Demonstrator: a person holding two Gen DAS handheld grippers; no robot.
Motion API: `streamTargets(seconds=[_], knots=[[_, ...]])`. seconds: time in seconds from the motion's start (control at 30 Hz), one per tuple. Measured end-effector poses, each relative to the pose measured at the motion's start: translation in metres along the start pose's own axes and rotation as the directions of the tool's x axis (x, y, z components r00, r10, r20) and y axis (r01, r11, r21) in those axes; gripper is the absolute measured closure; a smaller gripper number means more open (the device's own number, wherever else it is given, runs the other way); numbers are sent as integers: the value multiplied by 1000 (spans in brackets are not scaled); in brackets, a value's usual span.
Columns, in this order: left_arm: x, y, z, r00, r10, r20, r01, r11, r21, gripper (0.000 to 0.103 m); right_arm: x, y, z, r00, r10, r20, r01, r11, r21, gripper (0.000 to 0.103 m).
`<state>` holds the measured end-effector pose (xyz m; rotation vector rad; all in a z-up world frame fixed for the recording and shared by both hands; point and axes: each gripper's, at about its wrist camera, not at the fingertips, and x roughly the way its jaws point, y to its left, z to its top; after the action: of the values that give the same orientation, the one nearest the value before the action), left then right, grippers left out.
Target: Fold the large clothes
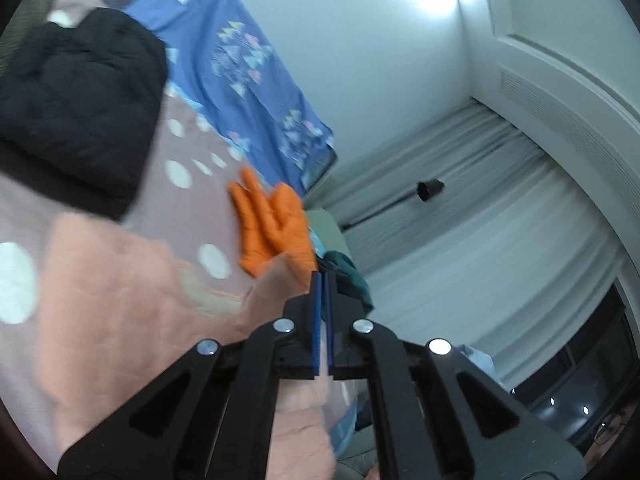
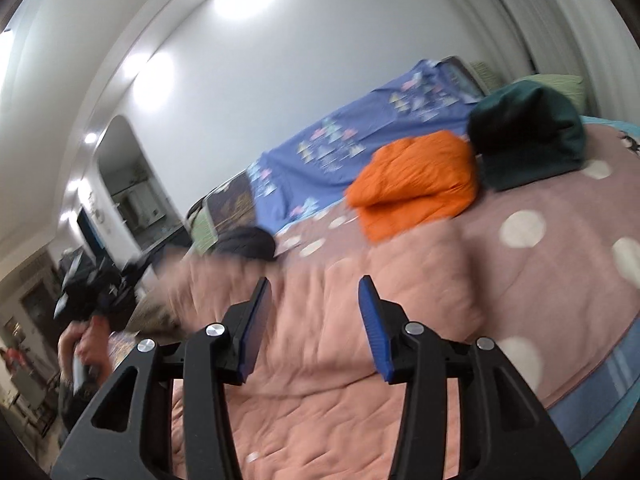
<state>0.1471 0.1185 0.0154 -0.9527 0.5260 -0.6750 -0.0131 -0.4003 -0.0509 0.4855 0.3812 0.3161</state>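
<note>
Lying crumpled across the dotted bedspread (image 2: pixel 560 264), the peach quilted garment (image 2: pixel 320 344) runs under and ahead of the right gripper (image 2: pixel 316 320), whose jaws stand apart with nothing between them. In the left wrist view a fold of it rises to the left gripper (image 1: pixel 323 304), clenched on its edge. Beyond sit an orange bundle (image 2: pixel 416 184), a dark green bundle (image 2: pixel 528 132), a black jacket (image 1: pixel 80 100) and a blue sheet (image 1: pixel 240 72).
</note>
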Motion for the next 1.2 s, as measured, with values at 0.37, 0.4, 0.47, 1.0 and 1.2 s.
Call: streamTargets(seconds=[0.37, 0.4, 0.47, 1.0, 1.2], knots=[[5, 84, -71, 971, 204, -124, -219, 969, -114, 80, 36, -43, -26, 986, -21, -165, 49, 984, 170, 57], [5, 82, -77, 972, 204, -121, -217, 970, -110, 76, 36, -43, -25, 986, -26, -165, 54, 985, 164, 56], [6, 77, -85, 972, 202, -123, -216, 970, -113, 60, 35, -43, -26, 986, -33, -165, 60, 985, 163, 55], [49, 63, -73, 966, 259, 12, -255, 955, -155, 91, 28, -44, -31, 986, -27, -164, 58, 980, 191, 50], [23, 18, -47, 973, 194, 122, -190, 981, -40, 92, 20, -49, -24, 991, -31, -133, 59, 976, 209, 50]])
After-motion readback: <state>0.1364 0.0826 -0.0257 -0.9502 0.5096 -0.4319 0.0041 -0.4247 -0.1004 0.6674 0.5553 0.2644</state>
